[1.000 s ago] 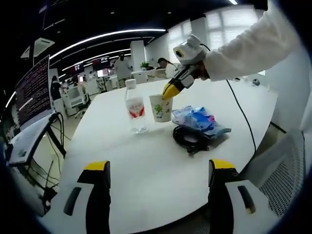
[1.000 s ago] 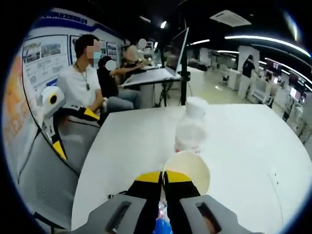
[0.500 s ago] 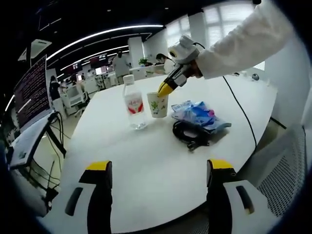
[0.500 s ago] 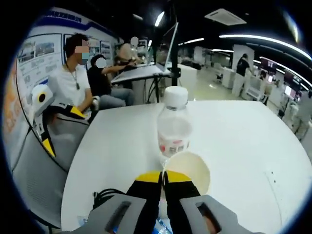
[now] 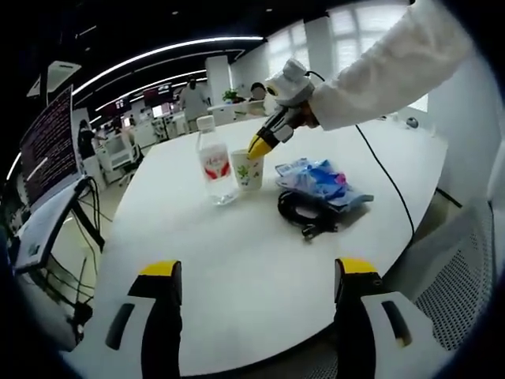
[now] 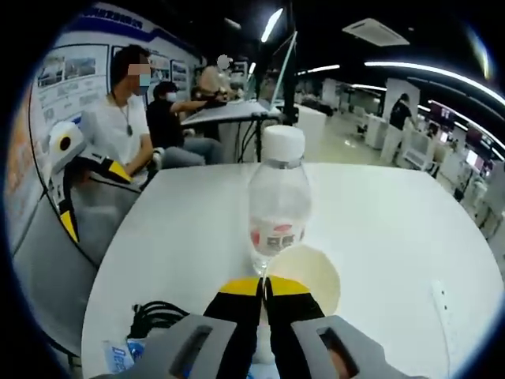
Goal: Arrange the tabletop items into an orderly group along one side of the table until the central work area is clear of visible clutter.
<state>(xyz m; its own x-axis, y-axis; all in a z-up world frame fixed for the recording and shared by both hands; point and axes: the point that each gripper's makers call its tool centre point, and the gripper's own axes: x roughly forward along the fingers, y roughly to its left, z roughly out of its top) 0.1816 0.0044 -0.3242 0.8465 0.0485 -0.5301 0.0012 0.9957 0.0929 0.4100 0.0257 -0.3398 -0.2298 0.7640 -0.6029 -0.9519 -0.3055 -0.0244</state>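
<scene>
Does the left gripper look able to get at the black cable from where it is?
Probably yes: the left gripper is open, and bare table lies between it and the black cable, with nothing in between.

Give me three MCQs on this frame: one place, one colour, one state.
1. Where does the paper cup stand?
A. Right beside the water bottle
B. On the coiled black cable
C. On the table's near edge

2. What colour is the bottle's cap?
A. Red
B. White
C. Black

3. What state is the right gripper in?
A. Open above the cup
B. Shut on the blue packet
C. Shut on the cup's rim

Key: 1 A, cup and bottle stand side by side; 2 B, the right gripper view shows a white cap; 3 C, its fingers pinch the rim.
</scene>
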